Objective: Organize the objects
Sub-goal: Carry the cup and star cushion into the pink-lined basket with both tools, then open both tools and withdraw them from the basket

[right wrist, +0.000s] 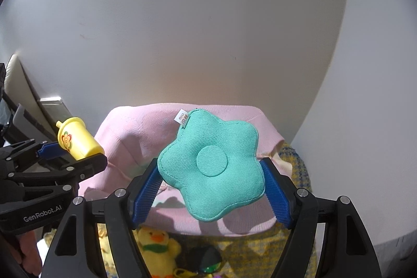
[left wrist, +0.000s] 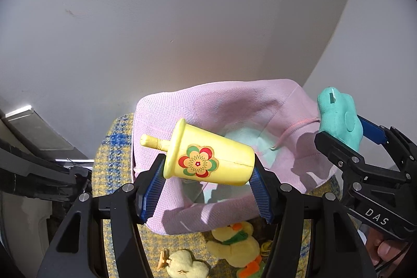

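A yellow toy cup (left wrist: 208, 160) with a flower decal and a stubby straw lies sideways between the blue pads of my left gripper (left wrist: 208, 162), which is shut on it above the mouth of a pink fabric bag (left wrist: 208, 100). The bag has a teal lining (left wrist: 245, 137). My right gripper (right wrist: 209, 166) is shut on a teal flower-shaped cushion (right wrist: 211, 168), held over the same pink bag (right wrist: 130, 137). In the right wrist view the left gripper (right wrist: 75, 147) and its cup (right wrist: 78, 140) are at the left. In the left wrist view the right gripper (left wrist: 341, 129) and cushion (left wrist: 338, 116) are at the right.
The bag sits on a yellow and blue tweed surface (left wrist: 114, 147). In front of it lie a yellow duck plush (left wrist: 234, 244), a pale plush (left wrist: 185, 265) and a dark round object (right wrist: 206, 257). A white wall (left wrist: 182, 17) rises behind. A hand (left wrist: 383, 246) grips the right handle.
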`<control>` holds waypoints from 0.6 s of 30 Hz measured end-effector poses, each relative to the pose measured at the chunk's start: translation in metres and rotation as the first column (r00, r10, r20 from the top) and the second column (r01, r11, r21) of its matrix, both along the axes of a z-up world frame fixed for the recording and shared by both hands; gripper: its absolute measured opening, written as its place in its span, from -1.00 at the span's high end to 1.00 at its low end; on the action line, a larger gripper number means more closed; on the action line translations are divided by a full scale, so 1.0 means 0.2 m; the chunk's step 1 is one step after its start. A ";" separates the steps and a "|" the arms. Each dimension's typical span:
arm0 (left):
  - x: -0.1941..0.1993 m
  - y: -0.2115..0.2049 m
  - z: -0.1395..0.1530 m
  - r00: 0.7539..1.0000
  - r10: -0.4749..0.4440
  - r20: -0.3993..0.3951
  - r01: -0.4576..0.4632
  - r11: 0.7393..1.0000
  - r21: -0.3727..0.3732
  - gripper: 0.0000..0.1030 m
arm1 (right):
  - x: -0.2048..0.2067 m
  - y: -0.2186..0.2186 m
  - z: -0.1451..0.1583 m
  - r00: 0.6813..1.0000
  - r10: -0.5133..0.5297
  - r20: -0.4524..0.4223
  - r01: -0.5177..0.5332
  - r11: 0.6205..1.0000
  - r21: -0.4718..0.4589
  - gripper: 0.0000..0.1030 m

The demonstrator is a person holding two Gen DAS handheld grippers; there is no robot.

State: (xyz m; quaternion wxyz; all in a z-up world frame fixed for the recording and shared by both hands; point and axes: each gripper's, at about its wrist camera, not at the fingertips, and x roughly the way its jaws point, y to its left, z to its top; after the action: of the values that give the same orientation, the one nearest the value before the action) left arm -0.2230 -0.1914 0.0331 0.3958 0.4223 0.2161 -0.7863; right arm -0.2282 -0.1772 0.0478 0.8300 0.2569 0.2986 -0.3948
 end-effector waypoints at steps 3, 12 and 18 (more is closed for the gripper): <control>0.01 -0.01 -0.01 1.000 0.014 0.000 -0.014 1.000 -0.015 -0.69 | 0.00 -0.01 0.00 1.000 -0.004 0.003 0.004 1.000 -0.001 -0.57; 0.05 -0.01 0.02 0.999 0.045 0.006 -0.045 0.999 -0.015 -0.74 | -0.07 0.00 0.01 0.999 -0.036 0.001 0.036 0.999 -0.025 -0.74; 0.08 0.05 0.08 0.999 0.051 0.004 -0.051 0.998 -0.038 -0.75 | -0.08 0.06 0.05 0.999 -0.039 0.009 0.039 0.998 -0.039 -0.74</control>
State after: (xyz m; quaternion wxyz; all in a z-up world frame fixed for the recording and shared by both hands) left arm -0.2077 -0.1823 0.0492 0.4242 0.4112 0.2110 -0.7788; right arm -0.2446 -0.1651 0.0578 0.8283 0.2481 0.2823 -0.4155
